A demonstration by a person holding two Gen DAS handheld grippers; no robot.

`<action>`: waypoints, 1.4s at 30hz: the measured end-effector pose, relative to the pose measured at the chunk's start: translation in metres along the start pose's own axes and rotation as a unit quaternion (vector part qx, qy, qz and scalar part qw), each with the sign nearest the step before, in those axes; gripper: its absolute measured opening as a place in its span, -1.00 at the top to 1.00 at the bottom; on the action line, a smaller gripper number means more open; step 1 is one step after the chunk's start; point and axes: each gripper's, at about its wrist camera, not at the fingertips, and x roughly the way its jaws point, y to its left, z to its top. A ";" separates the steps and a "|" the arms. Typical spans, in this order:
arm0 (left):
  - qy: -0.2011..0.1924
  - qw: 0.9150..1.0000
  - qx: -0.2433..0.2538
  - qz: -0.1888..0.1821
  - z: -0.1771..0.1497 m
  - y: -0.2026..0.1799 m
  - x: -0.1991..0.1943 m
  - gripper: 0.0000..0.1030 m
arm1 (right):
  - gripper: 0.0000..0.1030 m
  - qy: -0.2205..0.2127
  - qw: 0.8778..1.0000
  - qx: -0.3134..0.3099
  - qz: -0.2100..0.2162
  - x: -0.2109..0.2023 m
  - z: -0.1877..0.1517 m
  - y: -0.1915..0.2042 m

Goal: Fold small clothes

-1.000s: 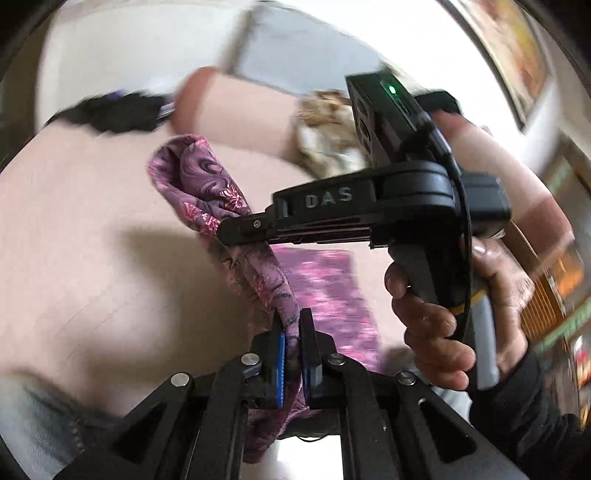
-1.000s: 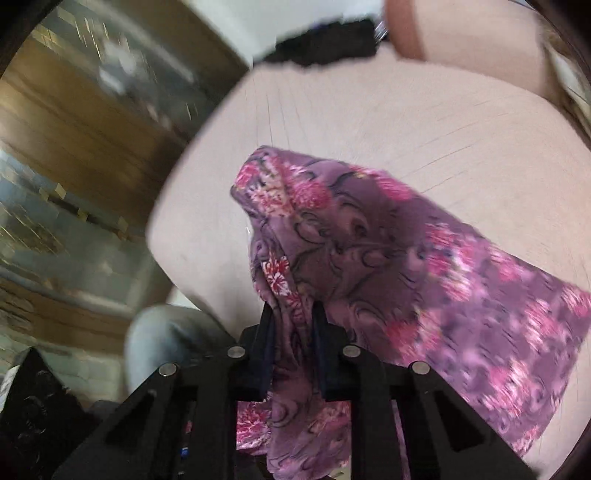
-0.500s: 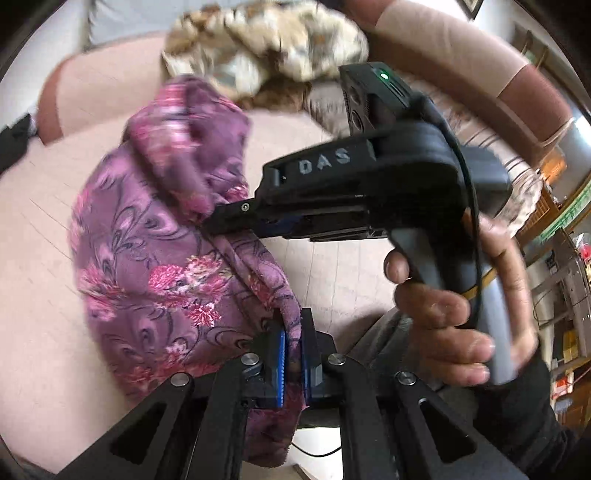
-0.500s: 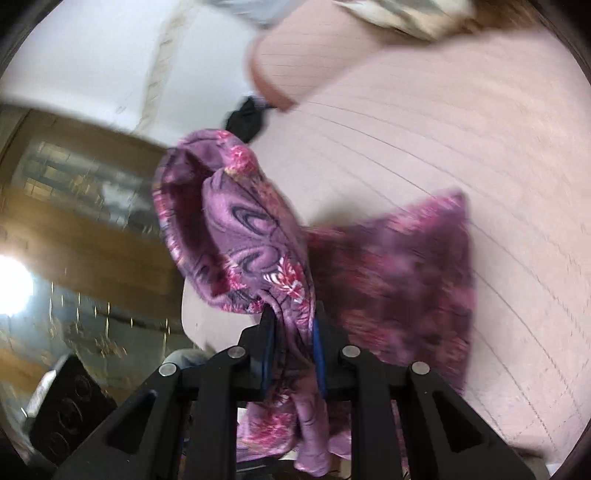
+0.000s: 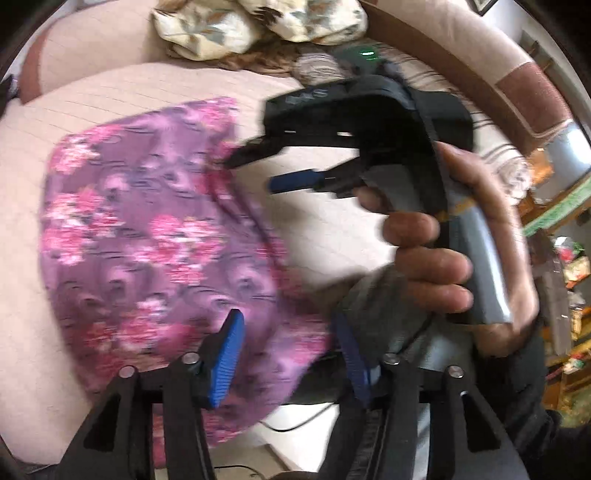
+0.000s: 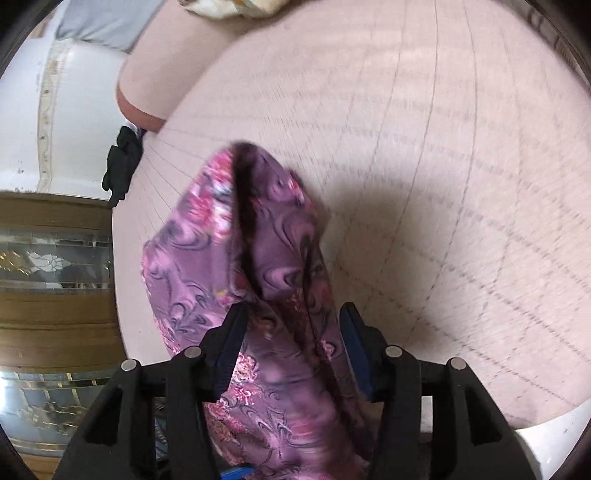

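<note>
Purple floral garment [image 5: 155,236] lies spread on the pink quilted bed [image 5: 92,96], filling the left wrist view from 9 o'clock to 6 o'clock; its near edge passes between the blue pads [image 5: 226,360] of the left hand-held gripper [image 5: 291,362], whose jaws stand apart and do not press the cloth; in the right wrist view a bunched fold of the same garment [image 6: 266,280] rises from 6 o'clock toward the centre, running loose between the parted fingers of the right hand-held gripper [image 6: 291,350].

Right hand [image 5: 454,240] is wrapped around that tool's grey handle at 3 o'clock in the left view, the tool pointing toward 9 o'clock at the garment's edge, its jaws split.

Both sets of jaws have just been opening; a second ago each was clamped tight on the lifted cloth, which hung bunched above the bed and now rests flatter on it; a patterned cushion [image 5: 258,26] sits at 12 o'clock.
</note>
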 end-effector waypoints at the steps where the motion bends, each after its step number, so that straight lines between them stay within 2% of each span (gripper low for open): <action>1: 0.005 1.000 0.000 0.007 -0.002 0.004 0.003 -0.09 | 0.00 -0.009 1.000 -0.009 -0.014 -0.003 -0.001 0.004; 3: 0.037 0.999 -0.002 0.021 -0.003 0.011 0.022 -0.09 | 0.00 -0.010 0.999 -0.021 -0.040 -0.005 -0.001 0.009; 5: 0.060 0.998 -0.031 0.016 -0.006 0.022 0.032 -0.09 | 0.00 -0.006 0.999 -0.024 -0.043 0.000 0.004 0.009; 7: 0.042 0.997 -0.065 -0.018 -0.004 0.028 0.020 -0.09 | -0.01 -0.032 0.998 -0.031 -0.043 -0.010 0.004 0.011; 8: 0.018 0.996 -0.082 -0.031 -0.001 0.035 0.003 -0.09 | -0.06 -0.054 0.997 -0.037 -0.039 -0.019 0.002 0.014; 10: -0.016 0.995 -0.100 -0.021 0.004 0.049 -0.021 -0.25 | -0.57 -0.087 0.995 -0.048 -0.023 -0.032 -0.001 0.018; 12: -0.057 0.991 -0.121 0.003 0.010 0.068 -0.049 -0.52 | -0.59 -0.103 0.993 -0.059 -0.017 -0.039 -0.002 0.025; 13: -0.065 0.990 -0.128 0.015 0.014 0.079 -0.055 -0.57 | -0.59 -0.102 0.993 -0.064 -0.012 -0.039 -0.002 0.026; 15: -0.079 0.983 -0.159 0.053 0.011 0.106 -0.071 -0.69 | -0.59 -0.076 0.995 -0.065 0.018 -0.035 0.001 0.031; 16: -0.082 0.980 -0.170 0.058 0.018 0.117 -0.069 -0.70 | -0.59 -0.056 0.996 -0.058 0.033 -0.031 0.005 0.033; 17: -0.082 0.978 -0.183 0.057 0.028 0.134 -0.066 -0.71 | -0.59 -0.030 0.998 -0.047 0.033 -0.024 0.010 0.035; 19: -0.073 0.975 -0.201 0.057 0.041 0.153 -0.051 -0.71 | -0.59 0.017 0.999 -0.039 -0.007 -0.006 0.023 0.038; 21: -0.059 0.971 -0.226 0.046 0.049 0.170 -0.027 -0.71 | -0.56 0.032 0.998 -0.039 -0.028 0.011 0.039 0.038; 22: -0.053 0.969 -0.236 0.040 0.051 0.182 -0.022 -0.71 | -0.32 0.038 0.998 -0.035 -0.045 0.022 0.046 0.033; 23: -0.049 0.967 -0.247 0.030 0.053 0.190 -0.014 -0.71 | -0.18 0.039 0.998 -0.025 -0.048 0.029 0.050 0.024; 25: -0.037 0.962 -0.270 0.012 0.053 0.208 0.003 -0.72 | -0.02 0.066 0.997 0.023 -0.024 0.042 0.047 0.001; 27: -0.028 0.956 -0.292 -0.022 0.054 0.219 0.019 -0.74 | 0.00 0.066 0.996 0.054 0.009 0.038 0.044 -0.012; 29: -0.026 0.949 -0.309 -0.057 0.049 0.231 0.026 -0.76 | -0.03 0.060 0.997 0.053 0.010 0.038 0.046 -0.014; 31: -0.032 0.946 -0.313 -0.072 0.049 0.230 0.027 -0.75 | -0.10 0.073 0.995 0.059 0.024 0.044 0.046 -0.014; 32: -0.036 0.947 -0.309 -0.084 0.050 0.229 0.028 -0.65 | -0.10 0.075 0.995 0.059 0.025 0.047 0.048 -0.012; 33: -0.037 0.945 -0.308 -0.103 0.051 0.227 0.029 -0.26 | -0.14 0.076 0.995 0.051 0.025 0.050 0.049 -0.007; 34: -0.036 0.942 -0.312 -0.120 0.053 0.226 0.030 -0.11 | -0.10 0.078 0.996 0.040 0.022 0.052 0.050 -0.002; 35: -0.037 0.939 -0.319 -0.121 0.054 0.227 0.030 -0.05 | -0.01 0.080 0.996 0.028 0.013 0.055 0.051 0.003; 36: -0.037 0.939 -0.318 -0.123 0.054 0.226 0.028 0.10 | 0.32 0.082 0.997 0.013 -0.001 0.059 0.050 0.009; 39: -0.039 0.942 -0.305 -0.136 0.055 0.223 0.010 0.32 | 0.57 0.079 0.997 -0.001 -0.004 0.056 0.046 0.015; 42: -0.043 0.948 -0.281 -0.143 0.064 0.223 -0.012 0.34 | 0.62 0.064 0.998 -0.024 0.015 0.044 0.048 0.029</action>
